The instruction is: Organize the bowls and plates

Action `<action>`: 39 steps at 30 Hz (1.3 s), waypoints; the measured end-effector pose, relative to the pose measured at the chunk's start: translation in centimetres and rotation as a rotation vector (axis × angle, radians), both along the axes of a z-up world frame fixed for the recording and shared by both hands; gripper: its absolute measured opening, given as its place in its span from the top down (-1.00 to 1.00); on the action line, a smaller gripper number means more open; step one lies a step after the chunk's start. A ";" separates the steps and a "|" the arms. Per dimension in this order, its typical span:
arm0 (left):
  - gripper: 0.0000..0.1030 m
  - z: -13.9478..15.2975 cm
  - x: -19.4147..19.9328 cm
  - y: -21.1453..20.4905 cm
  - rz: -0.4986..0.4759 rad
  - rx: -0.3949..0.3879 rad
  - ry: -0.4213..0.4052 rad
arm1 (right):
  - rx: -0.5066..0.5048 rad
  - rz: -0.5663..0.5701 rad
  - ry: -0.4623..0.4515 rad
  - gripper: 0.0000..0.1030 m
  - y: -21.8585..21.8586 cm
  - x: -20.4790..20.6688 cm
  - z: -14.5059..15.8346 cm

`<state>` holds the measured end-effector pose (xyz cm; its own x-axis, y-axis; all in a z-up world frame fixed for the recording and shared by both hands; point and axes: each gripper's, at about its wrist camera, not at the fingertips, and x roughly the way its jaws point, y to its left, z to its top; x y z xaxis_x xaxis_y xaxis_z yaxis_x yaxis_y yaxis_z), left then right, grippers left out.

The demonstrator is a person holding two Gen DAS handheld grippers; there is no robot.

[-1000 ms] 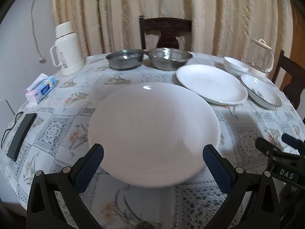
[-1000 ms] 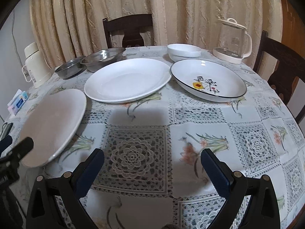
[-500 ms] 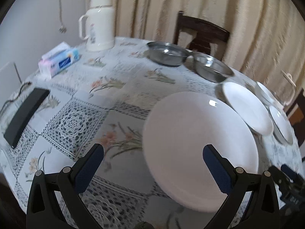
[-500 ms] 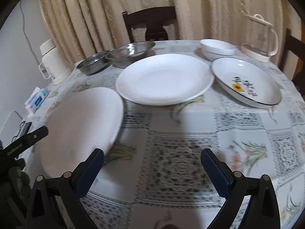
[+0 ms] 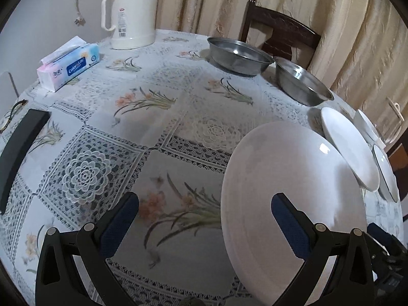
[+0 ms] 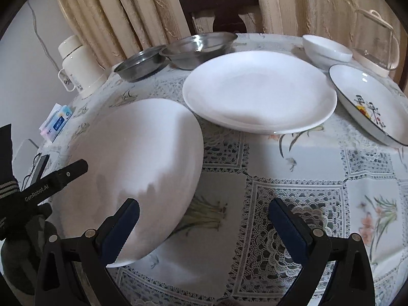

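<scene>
black device [image 5: 19,153]: flat on the table [image 5: 163,168] at far left edge, cord beside it; no marking readable.
tissue pack [image 5: 68,67]: near the left rim, blue/pink wrap, white print on the blue band too blurred to be read.
thermos [image 5: 134,10]: white, handled, upright behind the tissue pack; small red logo and a barcode label seen on the side, text not legible.
left claw [image 5: 204,219]: spread wide, nothing pinched; blue pads apart over the lace tablecloth, right pad in front of the near plate. In the right wrist view its black body carries "GenRobot.AI" in white.
near plate [image 6: 132,168]: plain white, closest to the near table edge at centre-left; whether it is flat on the cloth or tilted cannot be told.
steel bowls [image 6: 176,52]: two, side by side and touching at the rims, at the far edge in front of the dark chair [image 6: 221,10].
large white plate [image 6: 258,91]: flat on the table at centre, just beyond the near plate; a second rim seems visible beneath it, not certain.
right claw [image 6: 204,221]: spread wide, empty; left pad overlaps the near plate's edge in view, contact cannot be told.
white bowl [image 6: 327,51]: behind the large plate, right of the steel bowls.
printed plate [image 6: 369,102]: dark rim, black brush characters and a yellow/red motif inside, not readable; right of the large plate.
glass kettle [image 6: 377,43]: clear, cream base and lid, far right.
</scene>
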<state>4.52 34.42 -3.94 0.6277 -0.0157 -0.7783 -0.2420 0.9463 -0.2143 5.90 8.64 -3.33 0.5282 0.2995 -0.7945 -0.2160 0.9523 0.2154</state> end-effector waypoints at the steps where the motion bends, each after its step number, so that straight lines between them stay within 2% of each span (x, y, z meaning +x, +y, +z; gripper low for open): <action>1: -1.00 0.0 0.1 -0.1 -0.004 0.006 -0.002 | -0.001 0.001 0.002 -1.00 0.0 0.1 0.0; 5: -1.00 -0.1 0.5 0.0 -0.019 0.013 -0.007 | 0.014 0.002 -0.001 -1.00 -0.2 0.1 0.0; 8: -1.00 -0.1 0.5 0.3 -0.033 -0.002 -0.015 | 0.062 0.002 -0.004 -1.00 -1.0 0.1 0.0; 12: -1.00 -0.1 -0.1 1.2 -0.061 -0.065 -0.046 | 0.127 0.005 -0.023 -1.00 -1.7 -0.1 0.0; 16: -1.00 -0.1 -0.8 2.3 -0.124 -0.137 -0.090 | 0.110 0.041 -0.041 -1.00 -1.4 -0.4 -0.1; 19: -1.00 -0.1 -0.9 2.6 -0.156 -0.150 -0.098 | 0.100 0.061 -0.034 -1.00 -1.4 -0.2 -0.1; 23: -1.00 0.0 -0.6 2.1 -0.152 -0.122 -0.084 | 0.134 0.055 -0.035 -1.00 -1.9 -0.2 -0.1; 28: -1.00 0.1 -0.6 2.6 -0.098 -0.159 -0.092 | 0.178 0.028 -0.027 -0.97 -2.3 0.0 0.0; 30: -0.98 0.1 -0.5 2.6 -0.094 -0.167 -0.098 | 0.192 0.033 -0.028 -0.77 -2.1 0.1 0.1; 35: -0.40 0.1 0.0 2.6 -0.107 -0.212 -0.107 | 0.222 0.045 -0.031 -0.48 -1.8 0.3 0.2; 37: -0.29 0.1 0.5 2.5 -0.119 -0.237 -0.105 | 0.240 0.053 -0.029 -0.36 -1.7 0.5 0.3; 39: -0.22 0.1 0.8 2.2 -0.136 -0.240 -0.103 | 0.254 0.063 -0.021 -0.12 -1.5 0.7 0.2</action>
<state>5.34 36.59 -3.89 0.6830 -0.2813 -0.6740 -0.0817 0.8877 -0.4532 6.59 7.13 -3.12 0.5181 0.5208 -0.6785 -0.2799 0.8528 0.4409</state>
